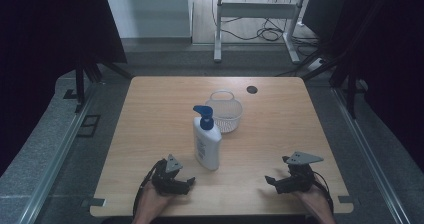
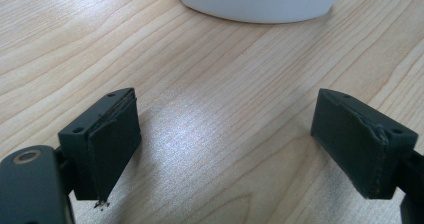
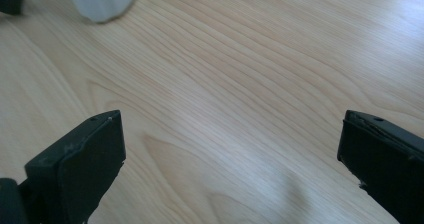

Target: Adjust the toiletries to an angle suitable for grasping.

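The pump bottle's blue label print seems too small to read.

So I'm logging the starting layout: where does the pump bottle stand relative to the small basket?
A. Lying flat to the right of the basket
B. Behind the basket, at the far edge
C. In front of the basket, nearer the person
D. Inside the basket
C: the pump bottle stands upright on the table, nearer the person than the basket.
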### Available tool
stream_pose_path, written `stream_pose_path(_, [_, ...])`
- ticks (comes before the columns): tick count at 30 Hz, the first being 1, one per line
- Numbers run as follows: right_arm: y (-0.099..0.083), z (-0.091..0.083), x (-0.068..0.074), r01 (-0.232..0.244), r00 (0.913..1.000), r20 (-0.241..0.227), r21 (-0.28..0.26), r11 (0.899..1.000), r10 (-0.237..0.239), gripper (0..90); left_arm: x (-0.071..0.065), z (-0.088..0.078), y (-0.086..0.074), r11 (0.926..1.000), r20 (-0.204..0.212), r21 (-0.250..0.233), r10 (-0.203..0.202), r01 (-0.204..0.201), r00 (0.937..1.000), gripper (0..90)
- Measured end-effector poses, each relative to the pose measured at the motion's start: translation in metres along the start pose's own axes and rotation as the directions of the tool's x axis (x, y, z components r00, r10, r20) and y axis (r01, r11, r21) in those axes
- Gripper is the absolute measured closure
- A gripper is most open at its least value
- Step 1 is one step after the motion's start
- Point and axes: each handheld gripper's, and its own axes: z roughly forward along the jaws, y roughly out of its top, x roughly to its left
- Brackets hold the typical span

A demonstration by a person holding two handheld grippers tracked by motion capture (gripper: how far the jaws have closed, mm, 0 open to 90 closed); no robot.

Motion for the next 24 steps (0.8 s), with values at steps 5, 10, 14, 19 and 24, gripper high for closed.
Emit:
stream_pose_path(5, [0.008, 0.002, 0.008, 0.001, 0.9995, -0.031, -0.012, 1.0, -0.001, 0.0, 0.0, 0.0, 0.0, 1.0, 0.0, 0.0, 0.0, 0.0, 1.0, 11.9])
stream_pose_path(10, [0.016, 0.002, 0.014, 0.023, 0.9982, -0.055, -0.026, 0.999, -0.024, 0.0, 0.0, 0.0, 0.0, 1.0, 0.0, 0.0, 0.001, -0.001, 1.0, 12.0])
stream_pose_path(14, [0.022, 0.002, 0.017, 0.042, 0.9967, -0.067, -0.046, 0.998, -0.045, 0.0, 0.0, 0.0, 0.0, 1.0, 0.0, 0.0, 0.003, -0.003, 1.0, 11.9])
stream_pose_path(19, [0.033, 0.002, 0.023, 0.055, 0.9935, -0.096, -0.072, 0.996, -0.062, 0.0, 0.0, 0.0, 0.0, 1.0, 0.0, 0.0, 0.002, -0.002, 1.0, 11.9])
stream_pose_path(24, [0.044, 0.005, 0.031, 0.086, 0.9885, -0.117, -0.084, 0.993, -0.095, 0.0, 0.0, 0.0, 0.0, 1.0, 0.0, -0.001, 0.002, -0.002, 1.0, 12.0])
